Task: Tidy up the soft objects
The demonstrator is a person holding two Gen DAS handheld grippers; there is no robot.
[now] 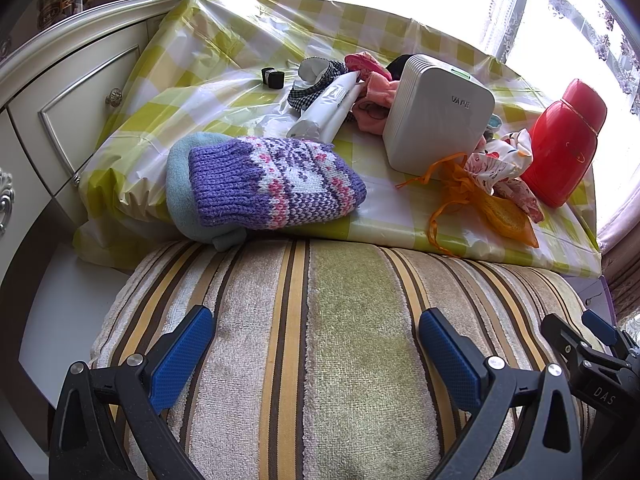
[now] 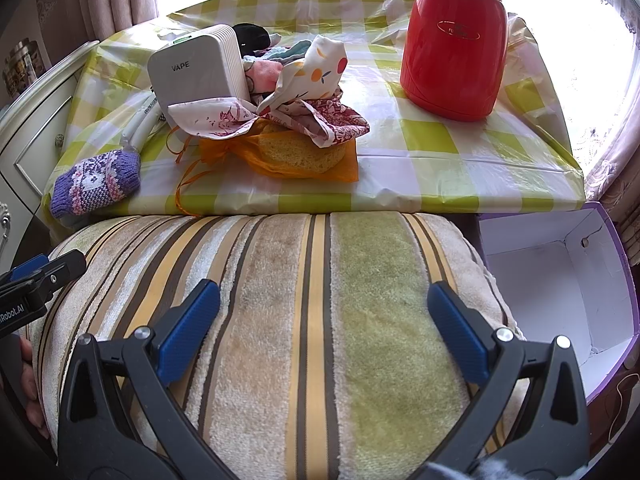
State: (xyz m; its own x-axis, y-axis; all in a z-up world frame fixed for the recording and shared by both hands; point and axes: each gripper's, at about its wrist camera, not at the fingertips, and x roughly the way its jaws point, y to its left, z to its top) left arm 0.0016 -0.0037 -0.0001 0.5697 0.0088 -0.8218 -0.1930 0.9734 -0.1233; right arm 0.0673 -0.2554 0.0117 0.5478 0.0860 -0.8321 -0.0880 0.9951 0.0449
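Note:
A striped plush cushion point(image 1: 320, 340) lies in front of the table; it also shows in the right wrist view point(image 2: 320, 320). My left gripper point(image 1: 316, 344) is open above it, empty. My right gripper point(image 2: 324, 316) is open above the same cushion, empty. A purple knitted sock with a blue lining point(image 1: 264, 184) lies at the table's near left edge and shows in the right wrist view point(image 2: 96, 184). Floral cloths point(image 2: 304, 96) lie on an orange mesh bag with a sponge point(image 2: 296, 152). More cloth pieces point(image 1: 368, 92) are piled behind the white device.
A white VAPE device point(image 1: 436, 116) and a red thermos point(image 2: 456, 40) stand on the checkered tablecloth point(image 2: 440, 148). A white tube point(image 1: 328, 108) lies at the left. An open white-lined box point(image 2: 560, 280) sits at the right of the cushion. A cream cabinet point(image 1: 60, 88) is at the left.

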